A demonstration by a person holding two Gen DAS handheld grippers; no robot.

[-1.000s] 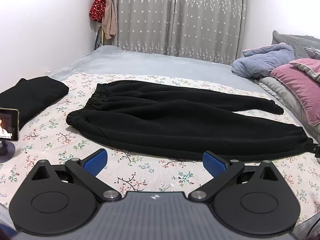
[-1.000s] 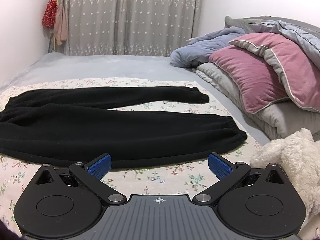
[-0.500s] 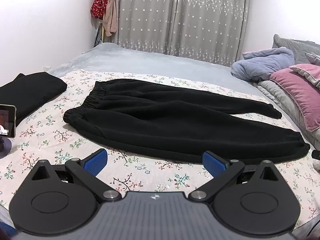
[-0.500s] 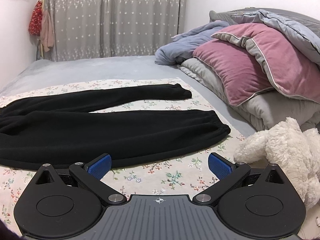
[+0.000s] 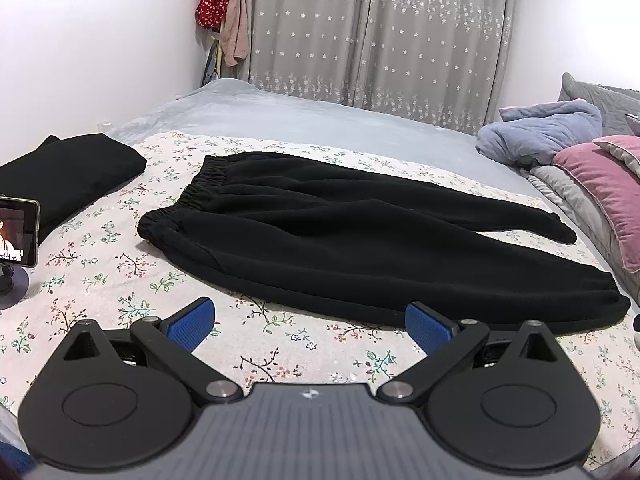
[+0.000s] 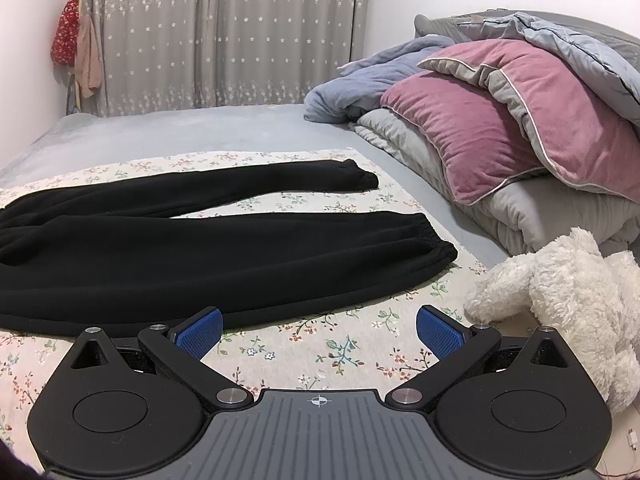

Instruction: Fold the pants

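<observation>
Black fleece pants [image 5: 340, 236] lie flat on a floral sheet [image 5: 100, 264], waistband [image 5: 192, 200] to the left, both legs spread toward the right. In the right wrist view the pants [image 6: 208, 248] show their two cuffs, the near cuff [image 6: 432, 244] and the far cuff [image 6: 360, 178]. My left gripper [image 5: 310, 322] is open and empty, hovering over the sheet in front of the pants' near edge. My right gripper [image 6: 318, 330] is open and empty, in front of the near leg, close to its cuff.
A folded black garment [image 5: 68, 172] lies at far left, beside a phone on a stand [image 5: 18, 236]. A white plush toy [image 6: 560, 296] sits right of the near cuff. Pink and grey pillows [image 6: 520, 128] and a blue blanket [image 6: 360, 84] pile at the right.
Both grippers have drawn back and swung right, so the pants sit farther left and lower in each view. Both stay open and empty. The pants have not moved.
</observation>
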